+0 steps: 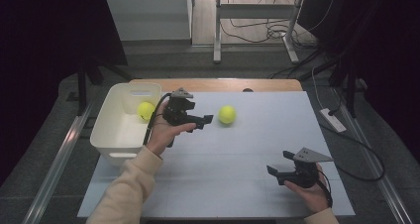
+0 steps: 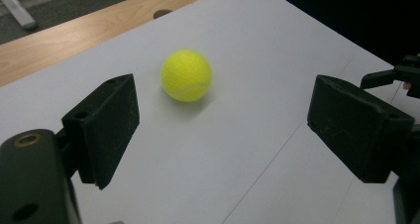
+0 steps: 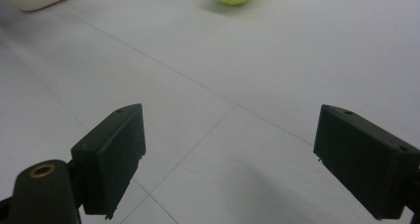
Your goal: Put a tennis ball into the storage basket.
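Cream sleeves, black tongs — grey three-cornered plates

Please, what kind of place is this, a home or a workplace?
Probably a lab or test workshop, not a home. A bare white table holds little but a tennis ball and a white bin, loose cables lie on the floor behind, and dark curtains close off the sides.

1. Tennis ball: yellow-green, with a pale seam.
2. Second tennis ball: yellow-green, in a cream-white bin.
3. Surface: white, wood-brown far edge.
4. Left gripper and right gripper: black jaws.
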Available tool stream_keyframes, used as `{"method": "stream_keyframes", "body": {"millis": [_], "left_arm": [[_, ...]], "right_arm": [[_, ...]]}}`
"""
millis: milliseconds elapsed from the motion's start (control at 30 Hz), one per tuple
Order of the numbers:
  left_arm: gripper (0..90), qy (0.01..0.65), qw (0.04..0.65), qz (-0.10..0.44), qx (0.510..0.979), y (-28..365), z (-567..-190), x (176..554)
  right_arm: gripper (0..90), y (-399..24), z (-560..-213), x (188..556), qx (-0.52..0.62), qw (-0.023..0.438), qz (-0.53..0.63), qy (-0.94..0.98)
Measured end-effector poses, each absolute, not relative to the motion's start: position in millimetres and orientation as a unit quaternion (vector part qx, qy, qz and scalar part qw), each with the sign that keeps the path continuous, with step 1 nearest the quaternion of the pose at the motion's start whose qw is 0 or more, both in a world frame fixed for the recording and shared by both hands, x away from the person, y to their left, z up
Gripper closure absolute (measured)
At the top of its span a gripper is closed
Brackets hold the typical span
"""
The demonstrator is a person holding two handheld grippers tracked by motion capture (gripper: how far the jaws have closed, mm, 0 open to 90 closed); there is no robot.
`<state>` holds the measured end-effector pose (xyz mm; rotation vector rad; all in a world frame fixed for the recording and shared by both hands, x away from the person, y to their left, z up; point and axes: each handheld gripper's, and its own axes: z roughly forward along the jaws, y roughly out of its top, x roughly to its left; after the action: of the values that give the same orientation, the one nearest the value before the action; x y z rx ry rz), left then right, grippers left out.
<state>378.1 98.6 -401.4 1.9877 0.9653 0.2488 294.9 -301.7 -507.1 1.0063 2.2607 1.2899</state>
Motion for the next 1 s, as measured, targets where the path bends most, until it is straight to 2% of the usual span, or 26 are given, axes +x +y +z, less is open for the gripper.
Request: {"method": "stream_keyframes", "body": {"millis": [1000], "left_arm": [[12.9, 0.390, 0.410, 0.090, 0.820, 66.9, -417.1, 397.9]], "right_arm": [[12.5, -299.1, -507.3, 298.0, 0.349, 0.175, 0.454, 0.801]]}}
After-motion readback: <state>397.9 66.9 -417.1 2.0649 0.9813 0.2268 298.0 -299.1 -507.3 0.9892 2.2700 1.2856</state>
